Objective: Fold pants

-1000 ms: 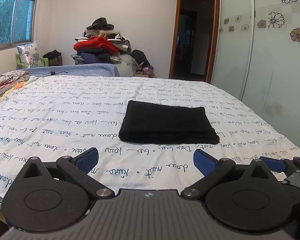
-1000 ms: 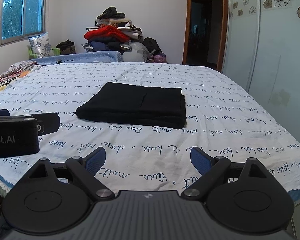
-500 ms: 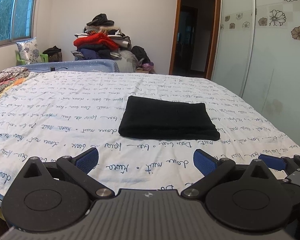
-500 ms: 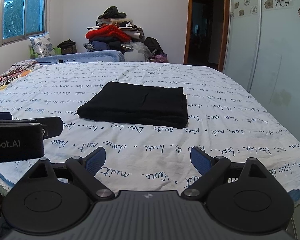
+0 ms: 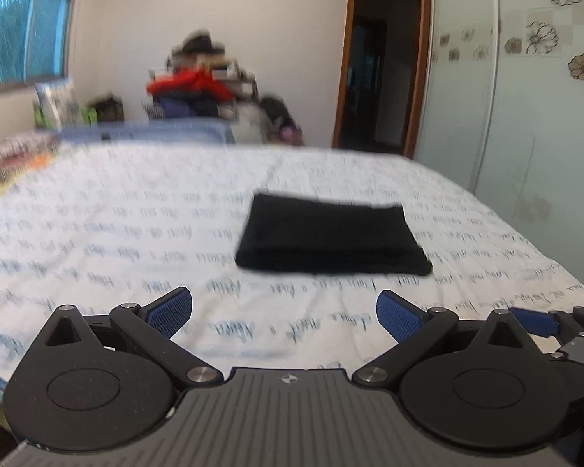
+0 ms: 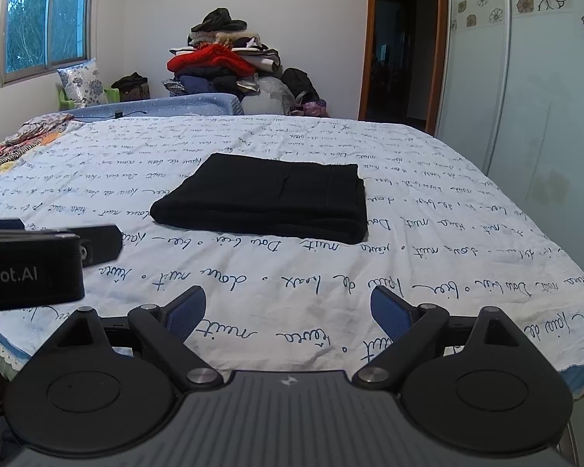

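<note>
Black pants (image 5: pixel 331 239) (image 6: pixel 268 202) lie folded into a flat rectangle on the white bedsheet (image 5: pixel 116 233) (image 6: pixel 428 210) with blue handwriting print. My left gripper (image 5: pixel 284 313) hovers open above the bed's near edge, well short of the pants, with nothing between its blue pads. My right gripper (image 6: pixel 288 309) is also open and empty, held back from the pants over the near edge. The left gripper's body (image 6: pixel 31 260) shows at the left of the right wrist view. The left wrist view is motion-blurred.
A pile of clothes (image 6: pixel 222 62) stands beyond the bed's far end. A window (image 6: pixel 44 27) is at the back left, an open doorway (image 6: pixel 401 46) at the back right. A wardrobe with sliding doors (image 6: pixel 545 97) runs along the right side of the bed.
Both grippers have drawn back and lowered a little; the pants sit slightly farther away. The left wrist view has turned blurry from movement. The pants have not moved.
</note>
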